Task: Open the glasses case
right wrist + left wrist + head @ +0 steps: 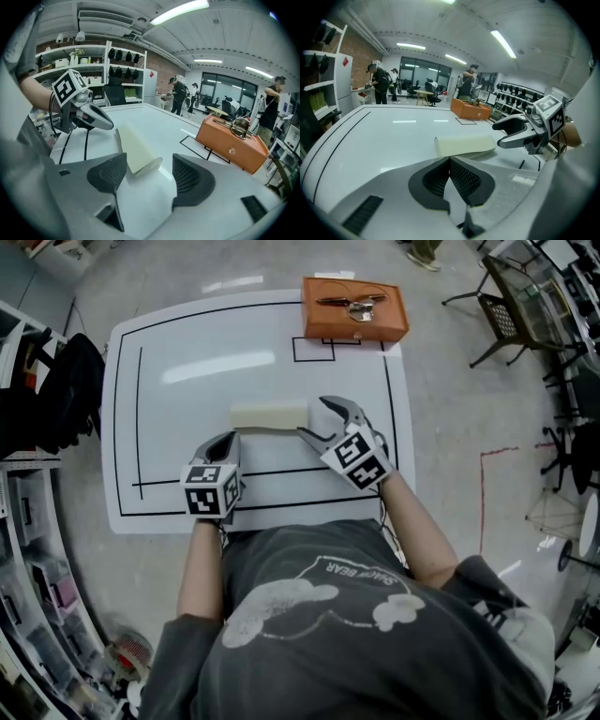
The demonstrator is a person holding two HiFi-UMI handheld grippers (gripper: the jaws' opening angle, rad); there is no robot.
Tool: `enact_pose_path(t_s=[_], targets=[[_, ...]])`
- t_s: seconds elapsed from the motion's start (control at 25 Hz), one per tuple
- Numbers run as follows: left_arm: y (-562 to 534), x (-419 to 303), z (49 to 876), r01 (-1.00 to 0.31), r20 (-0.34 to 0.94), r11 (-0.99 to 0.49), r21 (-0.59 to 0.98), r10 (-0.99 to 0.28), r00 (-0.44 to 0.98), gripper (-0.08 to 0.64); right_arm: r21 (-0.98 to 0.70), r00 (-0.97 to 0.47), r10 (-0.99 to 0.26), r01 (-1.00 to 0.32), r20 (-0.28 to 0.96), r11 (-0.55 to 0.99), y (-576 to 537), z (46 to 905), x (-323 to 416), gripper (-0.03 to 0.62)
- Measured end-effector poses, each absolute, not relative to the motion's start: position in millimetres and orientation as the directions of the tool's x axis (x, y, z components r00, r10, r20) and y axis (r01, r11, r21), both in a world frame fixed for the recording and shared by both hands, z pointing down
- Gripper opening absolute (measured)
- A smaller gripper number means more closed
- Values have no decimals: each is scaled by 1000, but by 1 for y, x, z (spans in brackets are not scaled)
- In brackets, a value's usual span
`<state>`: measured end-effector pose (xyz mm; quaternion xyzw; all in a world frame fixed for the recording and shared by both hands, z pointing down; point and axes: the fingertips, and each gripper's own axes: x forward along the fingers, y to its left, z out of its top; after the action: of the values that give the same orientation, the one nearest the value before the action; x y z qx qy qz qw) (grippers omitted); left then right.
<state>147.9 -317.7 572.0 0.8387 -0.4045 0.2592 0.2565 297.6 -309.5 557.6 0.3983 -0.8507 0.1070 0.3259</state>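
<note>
A cream glasses case (270,415) lies closed near the middle of the white table (178,371). My left gripper (228,437) sits at the case's near-left corner. In the left gripper view its jaws (450,161) are shut, pads meeting, with the case (464,144) just beyond the tips. My right gripper (314,418) stands open at the case's right end. In the right gripper view the case's end (133,147) lies just ahead of the gap between the wide-apart pads (150,171), touching neither. Each gripper shows in the other's view: the right gripper (511,133) and the left gripper (96,119).
An orange box (354,308) with a pair of glasses on top stands at the table's far right edge. Black lines are marked on the table. Shelves stand at the left, chairs at the far right. People stand in the background (379,84).
</note>
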Motion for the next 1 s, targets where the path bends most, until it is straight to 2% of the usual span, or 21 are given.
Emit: enact_pose_path(t_s=[0.48, 0.8, 1.0], targets=[[-325, 149, 585, -828, 679, -528, 189, -539, 499, 2, 95, -488, -571, -700, 660, 708, -311, 570, 288, 291], [-323, 151, 588, -828, 701, -537, 161, -528, 479, 2, 152, -483, -530, -623, 697, 768, -310, 578, 280, 318], [-323, 150, 589, -825, 704, -536, 181, -515, 489, 2, 233, -449, -550, -585, 705, 776, -315, 581, 278, 301]])
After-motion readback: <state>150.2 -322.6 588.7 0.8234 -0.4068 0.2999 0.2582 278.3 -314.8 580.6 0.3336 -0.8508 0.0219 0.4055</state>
